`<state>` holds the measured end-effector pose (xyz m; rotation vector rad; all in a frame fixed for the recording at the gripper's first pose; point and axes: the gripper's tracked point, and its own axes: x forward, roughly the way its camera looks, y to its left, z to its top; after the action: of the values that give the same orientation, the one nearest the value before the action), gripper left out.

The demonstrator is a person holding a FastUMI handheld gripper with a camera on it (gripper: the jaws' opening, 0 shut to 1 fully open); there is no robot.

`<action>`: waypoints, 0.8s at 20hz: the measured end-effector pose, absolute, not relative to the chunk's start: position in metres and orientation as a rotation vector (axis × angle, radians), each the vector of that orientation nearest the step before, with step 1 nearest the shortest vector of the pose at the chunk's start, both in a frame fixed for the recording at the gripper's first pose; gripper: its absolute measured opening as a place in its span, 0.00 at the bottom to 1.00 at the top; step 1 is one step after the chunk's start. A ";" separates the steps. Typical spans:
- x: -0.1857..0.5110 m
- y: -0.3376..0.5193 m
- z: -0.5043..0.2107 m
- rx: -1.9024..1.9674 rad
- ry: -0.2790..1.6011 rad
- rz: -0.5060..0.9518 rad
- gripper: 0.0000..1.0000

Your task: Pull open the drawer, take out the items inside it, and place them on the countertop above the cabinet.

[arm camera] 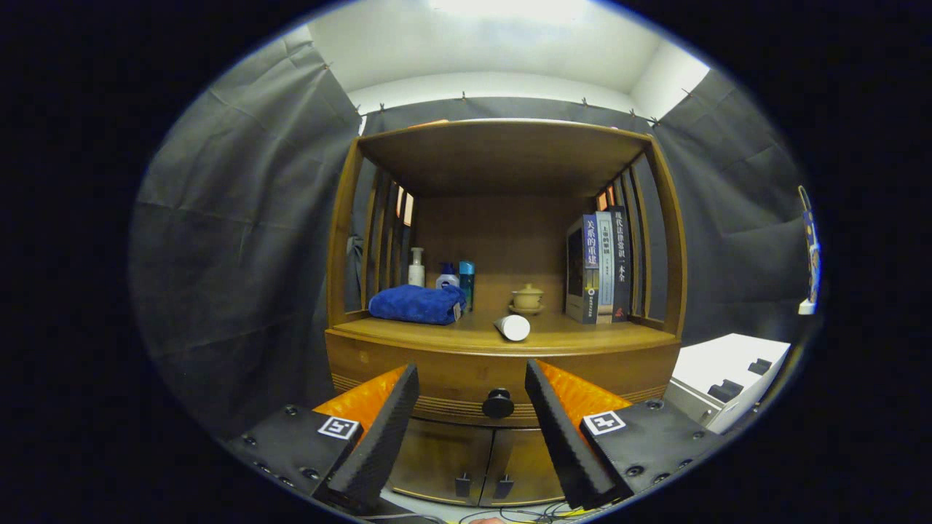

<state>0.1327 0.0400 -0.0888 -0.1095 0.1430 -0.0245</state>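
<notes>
- Our tongs (472, 407) are spread wide and hold nothing; the knob (498, 403) sits between the fingers, just ahead.
- The drawer (502, 375) is closed, flush with the cabinet front.
- On the table (582, 336) above lies a white tube (512, 327) on its side, its round end facing us, long axis running back and slightly left.
- That fits either a drawer waiting to be pulled or one emptied and closed again; we cannot tell which.

Grey cloth walls (240, 240) — white ceiling (495, 44).
</notes>
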 end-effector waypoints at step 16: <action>0.140 0.042 -0.109 -0.120 0.218 -0.018 0.96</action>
<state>0.1399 0.0425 -0.1086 -0.1203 0.2178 -0.0181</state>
